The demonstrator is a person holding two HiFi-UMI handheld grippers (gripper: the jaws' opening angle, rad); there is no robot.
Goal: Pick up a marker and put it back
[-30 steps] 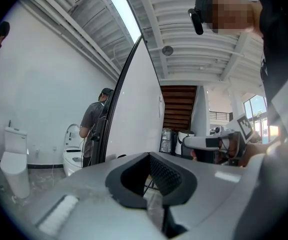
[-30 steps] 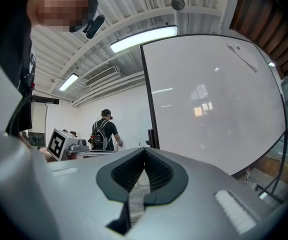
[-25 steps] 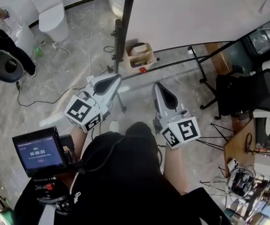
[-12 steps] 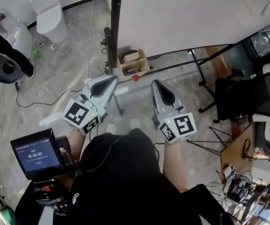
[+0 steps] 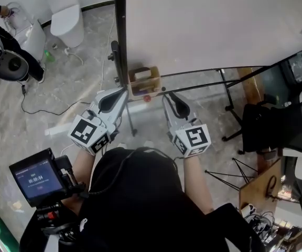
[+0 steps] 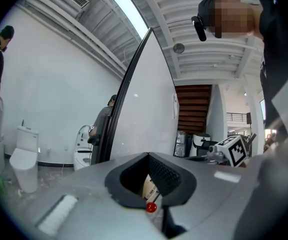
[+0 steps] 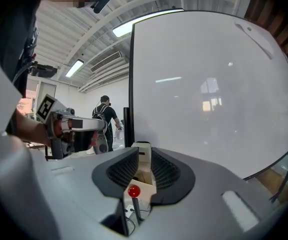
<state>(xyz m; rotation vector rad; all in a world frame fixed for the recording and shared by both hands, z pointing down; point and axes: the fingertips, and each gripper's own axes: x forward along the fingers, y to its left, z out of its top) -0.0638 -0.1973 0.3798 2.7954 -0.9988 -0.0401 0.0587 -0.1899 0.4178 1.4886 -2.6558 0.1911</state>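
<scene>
Left gripper (image 5: 120,92) is spread, nothing in it. Right gripper (image 5: 168,97) jaws have just been opening, now partly apart, also empty. Both face the tan holder box (image 5: 143,81) at the whiteboard's (image 5: 214,25) lower edge, near but not touching. Marker can't be made out; something pale sits in the box. Red knob (image 5: 147,98) sits in line with both gaps. Black post (image 5: 120,30) stands just left of the box. Toilet (image 5: 67,20) far left, office chair (image 5: 277,127) right.

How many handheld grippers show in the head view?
2: the left gripper points toward the wooden box from lower left; the right gripper from lower right. None seems hidden.
</scene>
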